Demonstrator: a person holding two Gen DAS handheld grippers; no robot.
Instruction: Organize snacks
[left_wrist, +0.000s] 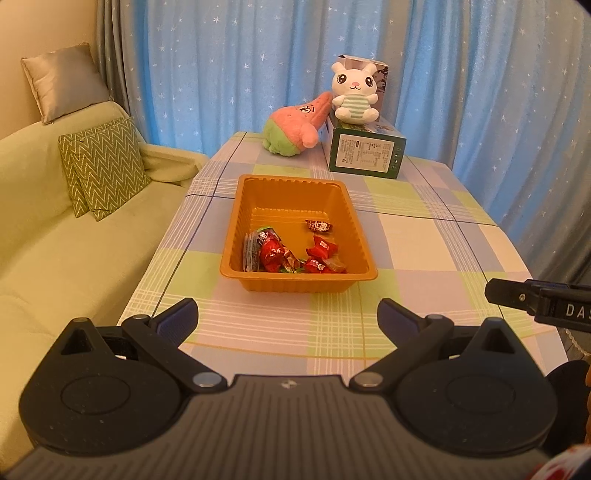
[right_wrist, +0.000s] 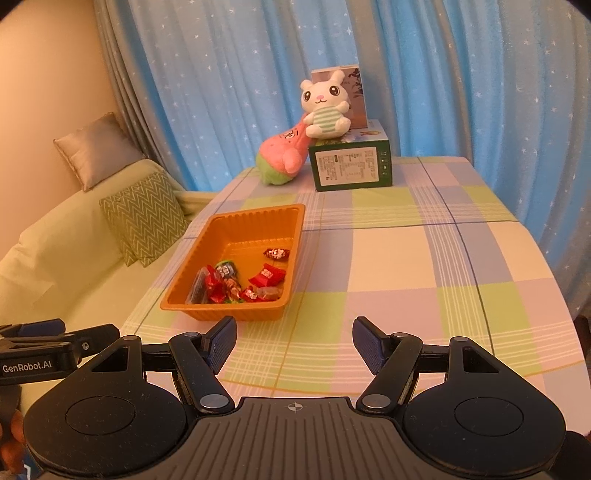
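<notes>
1. Wrapped snacks (left_wrist: 291, 251) lie inside the orange tray (left_wrist: 236, 221), bunched toward its near end, with one dark-wrapped piece (left_wrist: 317, 225) apart toward the middle. The tray stands on the checked worktop (left_wrist: 424, 258), nearer the sofa-side edge than the other side.
2. Left tongs (left_wrist: 288, 317): jaws stand wide apart, nothing between them, held clear of the tray's near wall. Right tongs (right_wrist: 293, 341): jaws likewise apart and empty, positioned beside the tray over bare cloth.
3. No loose snack shows on the worktop in either view; the sorting appears largely complete, judged from the layout alone.
4. Risk, tray displacement: the tray looks light and thin-walled. A finger (left_wrist: 181, 317) catching the near rim is likely to push or tip it, and the sofa-side edge of the worktop is close.
5. Risk, multiple pick: the red wrappers overlap. Closing the jaws on the pile may lift two pieces or drag a neighbour over the wall.
6. Risk, slip: the glossy wrappers probably slide on the pads; grip the body, not a twisted end.
7. Risk, tool collision: both tongs sit near each other at the tray's near end; simultaneous reaches could clash.
8. The plush rabbit (left_wrist: 354, 92), pink plush (left_wrist: 295, 125) and green box (left_wrist: 365, 155) stand well apart at the far end, outside the likely working zone.
</notes>
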